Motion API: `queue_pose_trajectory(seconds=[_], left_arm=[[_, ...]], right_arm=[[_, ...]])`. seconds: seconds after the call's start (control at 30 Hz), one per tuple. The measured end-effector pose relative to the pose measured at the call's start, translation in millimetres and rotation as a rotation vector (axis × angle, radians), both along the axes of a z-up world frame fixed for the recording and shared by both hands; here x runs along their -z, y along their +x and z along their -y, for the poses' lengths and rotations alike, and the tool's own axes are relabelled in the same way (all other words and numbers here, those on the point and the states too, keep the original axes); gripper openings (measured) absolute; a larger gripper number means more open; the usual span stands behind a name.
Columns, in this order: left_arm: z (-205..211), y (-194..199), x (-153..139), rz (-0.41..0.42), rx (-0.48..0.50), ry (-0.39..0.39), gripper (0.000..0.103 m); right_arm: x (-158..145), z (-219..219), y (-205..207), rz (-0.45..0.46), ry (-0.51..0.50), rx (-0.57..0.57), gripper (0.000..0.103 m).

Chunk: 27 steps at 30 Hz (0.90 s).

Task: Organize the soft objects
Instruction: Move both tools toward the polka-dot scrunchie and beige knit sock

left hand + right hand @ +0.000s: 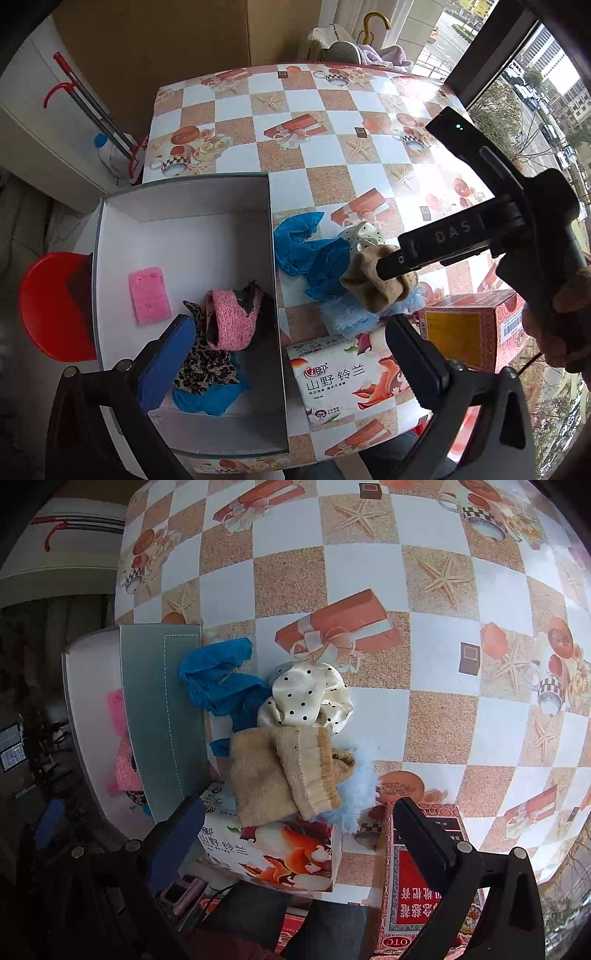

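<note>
Left gripper (284, 354): jaws spread wide, holding nothing; the blue-padded finger hangs over the box, the black finger over the tissue pack.
Right gripper (299, 834): in its own view the jaws stand wide apart and empty, above the tissue pack and the red carton.
Right gripper seen from the left (397, 263): its black tip lies on or against the tan sock; whether it presses it, the angle does not quite show.
Tan sock (284, 771): folded, on top of the pile on the counter, just ahead of the right jaws and between them in line; its near edge overlaps the tissue pack.
Scrunchie (306, 698): cream with black dots, touching the sock's far side.
Blue glove (218, 675): crumpled on the counter, between the box wall and the scrunchie.
Fluffy blue piece (356, 786): under the sock, sticking out on its right.
Box (184, 195): open, white inside, at the counter's left edge.
In the box: pink sponge (149, 295) lying flat; pink sock (231, 319), leopard cloth (207, 363) and another blue glove (207, 397) heaped together near the left jaws.
Tissue pack (343, 376): beside the box, at the near edge.
Red carton (472, 332): right of the tissue pack.
Counter (295, 96): checked cloth.
</note>
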State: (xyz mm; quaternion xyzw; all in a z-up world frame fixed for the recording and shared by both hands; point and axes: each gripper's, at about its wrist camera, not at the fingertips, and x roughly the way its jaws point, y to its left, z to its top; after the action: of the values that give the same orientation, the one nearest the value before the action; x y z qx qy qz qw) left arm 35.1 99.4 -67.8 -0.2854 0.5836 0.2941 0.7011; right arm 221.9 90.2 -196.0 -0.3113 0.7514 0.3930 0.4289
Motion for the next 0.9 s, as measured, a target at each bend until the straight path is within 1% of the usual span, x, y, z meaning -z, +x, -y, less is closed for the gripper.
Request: queue_pose_trajectory(seconds=[0.07,0.17,0.2,0.23,0.3,0.37,0.4,0.47,0.53,0.57,0.63,0.67,0.7,0.73,0.83,0.9], left_arm=[[0.7,-2.8,3.1,-0.010,-0.030,-0.011,0.103],[3.7,-2.0,9.2,-0.024,-0.057,-0.031,0.103],[5.2,-0.1,11.1,-0.026,-0.061,-0.038,0.103],[6.6,2.5,12.8,-0.027,-0.059,-0.043,0.103],[9.7,10.3,15.4,-0.026,-0.047,-0.048,0.103],[11.6,19.9,19.0,-0.025,-0.028,-0.055,0.103],[12.1,25.5,21.5,-0.027,-0.016,-0.061,0.103],[13.1,37.5,26.6,-0.034,0.011,-0.068,0.103],[13.9,49.6,32.0,-0.042,0.042,-0.074,0.103],[13.9,56.3,35.5,-0.048,0.060,-0.079,0.103],[13.8,68.8,42.1,-0.063,0.093,-0.083,0.103],[13.2,75.0,45.4,-0.072,0.107,-0.083,0.103],[12.8,80.9,47.7,-0.079,0.119,-0.082,0.103],[12.2,86.3,49.4,-0.085,0.128,-0.080,0.103],[10.4,100.2,53.1,-0.098,0.149,-0.078,0.103],[9.6,108.8,52.5,-0.106,0.161,-0.073,0.103]], right_arm=[[25.7,-15.4,-19.7,0.001,-0.067,-0.098,0.103],[63.1,-23.1,-40.7,0.036,-0.193,-0.227,0.103],[73.2,-20.6,-40.1,0.062,-0.242,-0.244,0.103],[80.6,-16.7,-33.8,0.085,-0.278,-0.235,0.103],[87.5,-5.4,-8.8,0.095,-0.312,-0.150,0.103],[90.1,11.5,28.3,0.119,-0.346,-0.026,0.103],[89.6,21.3,49.3,0.141,-0.359,0.042,0.103],[85.2,46.7,93.6,0.167,-0.376,0.217,0.103],[76.5,79.1,132.7,0.142,-0.359,0.435,0.103],[72.2,94.2,146.0,0.119,-0.338,0.526,0.103],[63.6,120.8,163.8,0.038,-0.246,0.698,0.103],[60.3,131.4,168.5,0.004,-0.207,0.762,0.103],[57.4,138.8,171.1,-0.020,-0.170,0.806,0.103],[55.6,141.9,171.6,-0.038,-0.137,0.822,0.103],[58.6,129.9,163.6,-0.084,-0.089,0.760,0.103],[58.7,126.4,162.3,-0.074,-0.070,0.774,0.103]])
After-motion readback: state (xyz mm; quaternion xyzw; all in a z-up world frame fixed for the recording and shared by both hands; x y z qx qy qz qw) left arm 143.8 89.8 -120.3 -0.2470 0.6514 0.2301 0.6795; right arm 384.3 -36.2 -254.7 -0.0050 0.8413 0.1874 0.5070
